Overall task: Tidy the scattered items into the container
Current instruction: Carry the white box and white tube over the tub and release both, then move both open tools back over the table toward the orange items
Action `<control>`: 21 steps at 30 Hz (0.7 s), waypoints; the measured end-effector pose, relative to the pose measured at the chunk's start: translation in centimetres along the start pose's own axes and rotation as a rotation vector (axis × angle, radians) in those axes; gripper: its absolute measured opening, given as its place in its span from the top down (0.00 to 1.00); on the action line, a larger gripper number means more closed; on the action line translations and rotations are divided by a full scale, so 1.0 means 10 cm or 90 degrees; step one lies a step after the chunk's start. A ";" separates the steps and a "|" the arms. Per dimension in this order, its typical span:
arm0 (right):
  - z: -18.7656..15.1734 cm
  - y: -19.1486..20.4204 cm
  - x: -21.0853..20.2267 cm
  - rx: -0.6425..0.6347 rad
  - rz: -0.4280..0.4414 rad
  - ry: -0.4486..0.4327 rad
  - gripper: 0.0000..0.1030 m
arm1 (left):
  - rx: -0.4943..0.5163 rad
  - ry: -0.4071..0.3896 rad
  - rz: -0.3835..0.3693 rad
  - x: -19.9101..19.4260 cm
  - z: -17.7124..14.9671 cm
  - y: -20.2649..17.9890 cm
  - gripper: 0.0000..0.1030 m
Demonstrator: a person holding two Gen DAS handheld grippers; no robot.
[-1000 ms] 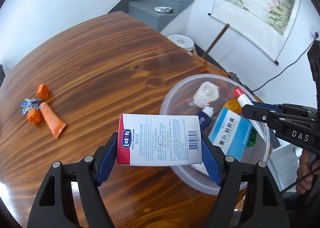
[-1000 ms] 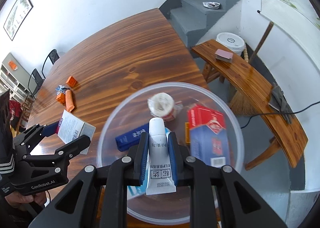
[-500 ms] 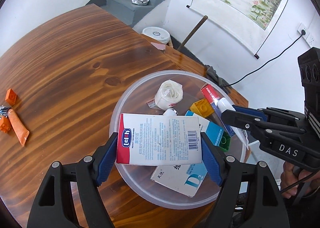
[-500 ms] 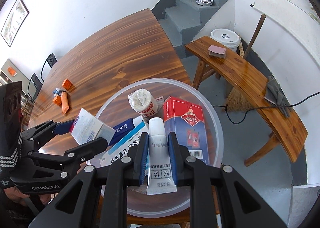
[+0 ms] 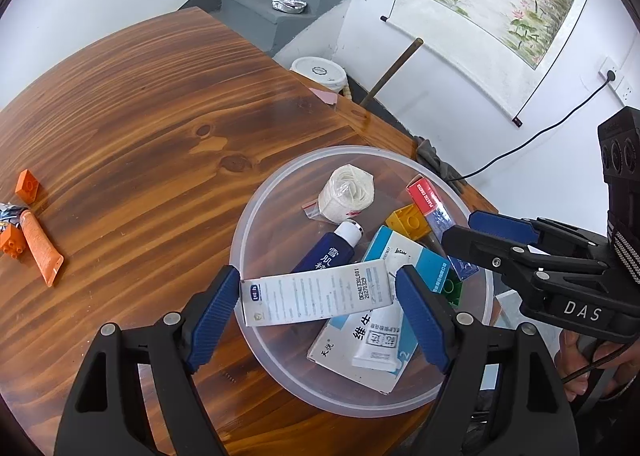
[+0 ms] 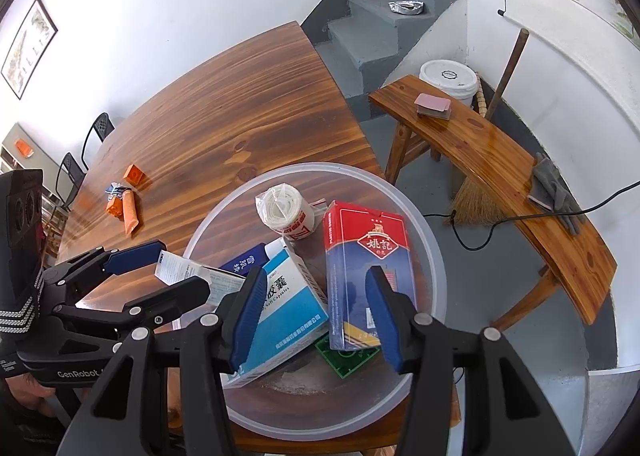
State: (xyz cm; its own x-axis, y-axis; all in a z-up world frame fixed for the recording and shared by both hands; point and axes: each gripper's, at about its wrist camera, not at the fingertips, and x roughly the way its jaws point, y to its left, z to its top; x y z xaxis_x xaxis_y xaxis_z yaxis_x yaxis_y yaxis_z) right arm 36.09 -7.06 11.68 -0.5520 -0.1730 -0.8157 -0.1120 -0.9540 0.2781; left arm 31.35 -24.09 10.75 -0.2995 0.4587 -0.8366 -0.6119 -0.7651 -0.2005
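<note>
The left gripper (image 5: 320, 296) jaws, opening, flank a white box (image 5: 316, 292) lying crosswise (slightly tilted) over the bowl (image 5: 256, 216); right gripper (image 6: 316, 308) jaws are opening, empty.

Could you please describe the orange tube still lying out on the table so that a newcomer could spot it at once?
On the brown wooden table, look far from the clear round plastic container, to the small cluster of loose items. The orange squeeze tube lies flat there, between two small orange toy bricks and beside a crumpled foil wrapper. It is the only long, flattened piece in that cluster.
</note>
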 end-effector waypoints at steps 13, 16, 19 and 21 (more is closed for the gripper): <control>-0.01 0.03 -0.01 0.002 -0.015 -0.004 0.43 | -0.053 -0.013 -0.038 0.01 0.09 0.10 0.20; -0.03 0.01 -0.05 0.005 -0.023 -0.007 0.43 | -0.091 -0.010 -0.061 0.07 0.16 0.14 0.20; -0.04 -0.01 -0.09 0.006 -0.030 -0.010 0.43 | -0.119 -0.012 -0.095 0.08 0.23 0.14 0.20; -0.05 -0.02 -0.11 0.007 -0.035 -0.012 0.43 | -0.121 -0.018 -0.120 0.06 0.27 0.10 0.20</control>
State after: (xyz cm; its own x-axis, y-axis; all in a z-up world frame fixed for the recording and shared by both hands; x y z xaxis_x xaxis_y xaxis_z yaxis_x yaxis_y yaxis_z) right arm 37.13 -6.79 12.22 -0.5606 -0.1159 -0.8199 -0.1514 -0.9591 0.2391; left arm 28.55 -23.34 11.44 -0.2151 0.6112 -0.7617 -0.5111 -0.7350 -0.4455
